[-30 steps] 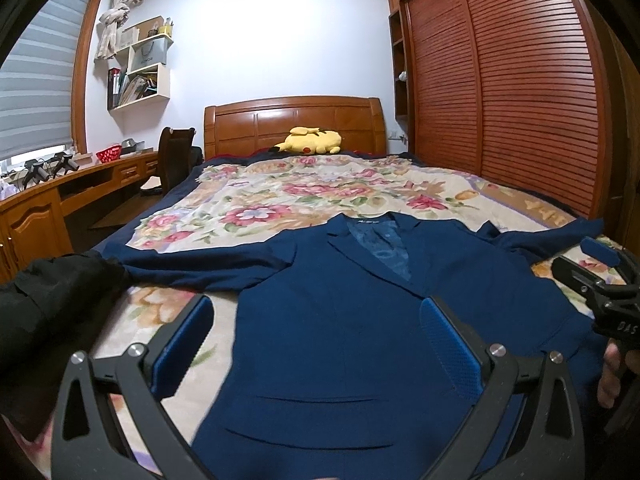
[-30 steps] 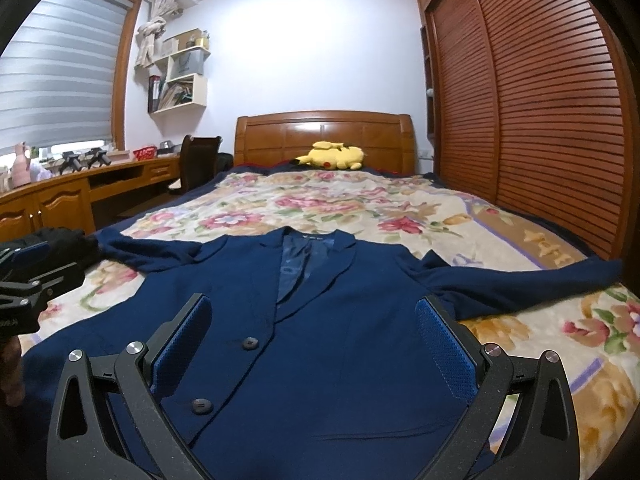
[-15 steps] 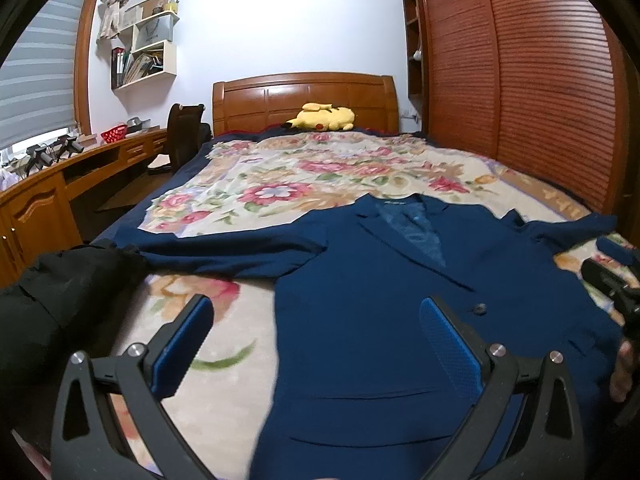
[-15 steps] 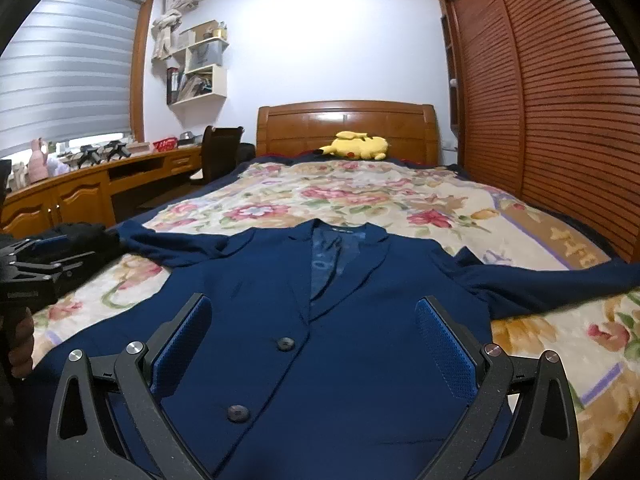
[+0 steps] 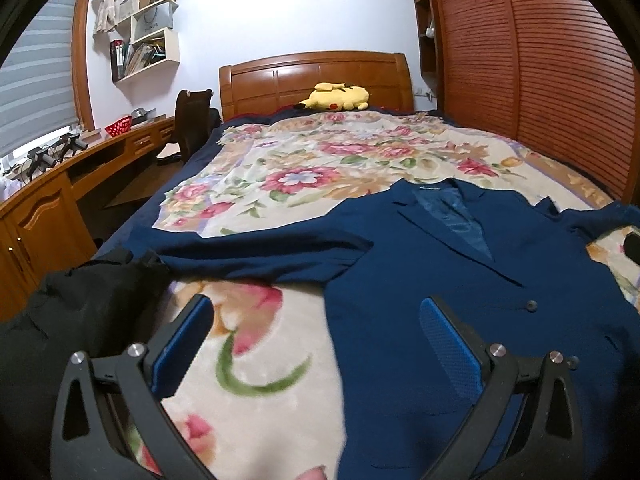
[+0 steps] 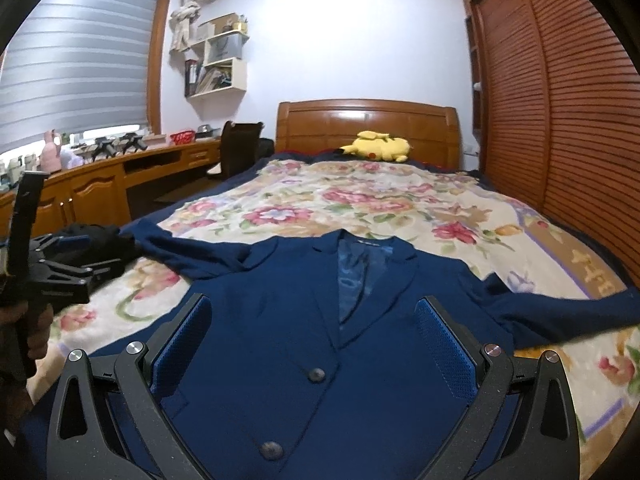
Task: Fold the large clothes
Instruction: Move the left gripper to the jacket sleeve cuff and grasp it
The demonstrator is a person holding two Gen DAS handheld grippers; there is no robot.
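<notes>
Left tongs (image 5: 316,344) shifted leftward, smooth navy blazer (image 6: 360,344) flat

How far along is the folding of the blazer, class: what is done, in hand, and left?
Done: the navy blazer lies flat, front up, on the floral bedspread, sleeves spread to both sides. In hand: nothing; the left gripper and the right gripper hover open above it. Left: every fold, since no sleeve or side is turned in.
</notes>
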